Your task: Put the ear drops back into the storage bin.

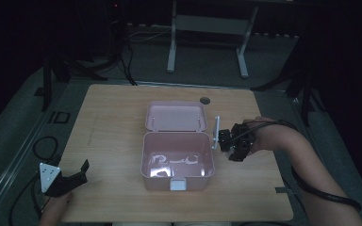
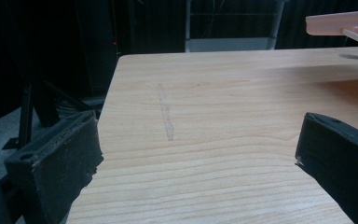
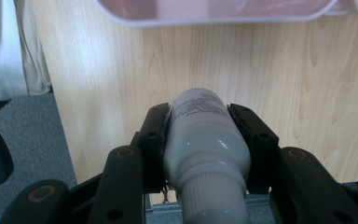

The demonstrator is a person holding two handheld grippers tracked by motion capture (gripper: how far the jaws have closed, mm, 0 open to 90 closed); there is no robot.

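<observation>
Item: wooden table. Pink box, lid open, just left of our right gripper. White bottle clamped between its fingers (smooth-sided, may slip). Left gripper wide apart, empty.

Dim lab: wood table, stands & floor cables.

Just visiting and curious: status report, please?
Right gripper shut on white bottle, beside open pink box. Left gripper open, idle over table. Nothing in the way.
</observation>
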